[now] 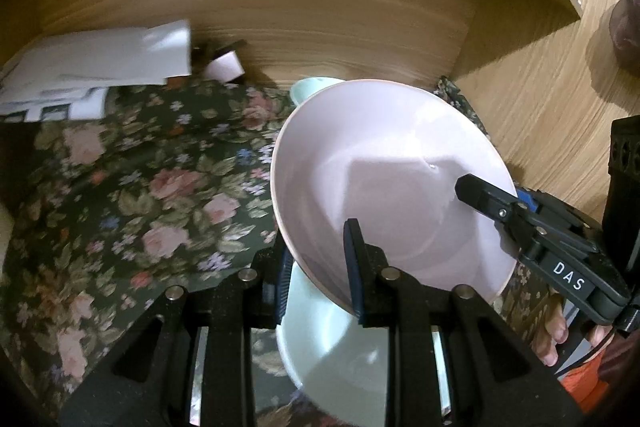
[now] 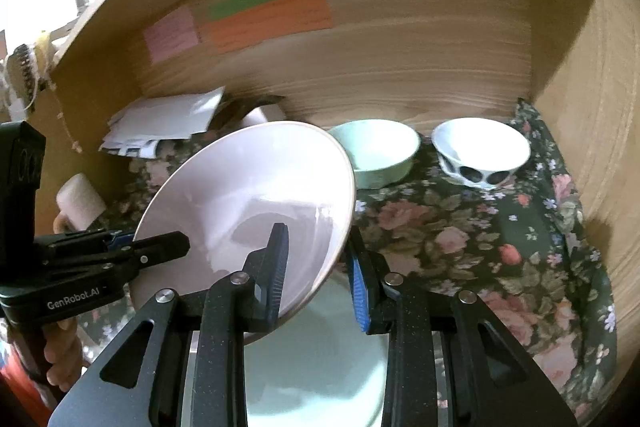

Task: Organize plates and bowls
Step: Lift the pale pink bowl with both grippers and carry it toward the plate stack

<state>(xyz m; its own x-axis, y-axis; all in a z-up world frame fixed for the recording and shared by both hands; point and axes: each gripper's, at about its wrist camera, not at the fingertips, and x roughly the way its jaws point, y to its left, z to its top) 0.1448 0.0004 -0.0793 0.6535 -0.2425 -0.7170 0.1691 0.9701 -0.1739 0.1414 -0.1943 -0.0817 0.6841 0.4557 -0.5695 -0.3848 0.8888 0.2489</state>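
A pink plate [image 1: 384, 179] is held tilted above a pale green plate [image 1: 332, 359] that lies on the floral cloth. My left gripper [image 1: 318, 267] is shut on the pink plate's near rim. My right gripper [image 2: 320, 267] straddles the opposite rim of the pink plate [image 2: 248, 199], with a small gap at its outer finger; it shows in the left wrist view [image 1: 496, 203] too. The green plate [image 2: 316, 359] lies under it. A pale green bowl [image 2: 376, 151] and a white bowl with dark ovals [image 2: 480, 151] stand at the back.
A wooden shelf back wall [image 2: 400, 67] carries pink, green and orange paper labels. White papers [image 2: 164, 127] and a tape roll [image 1: 226, 65] lie at the back left. A wooden side wall [image 2: 592, 131] closes the right. The floral cloth [image 2: 500, 247] covers the shelf floor.
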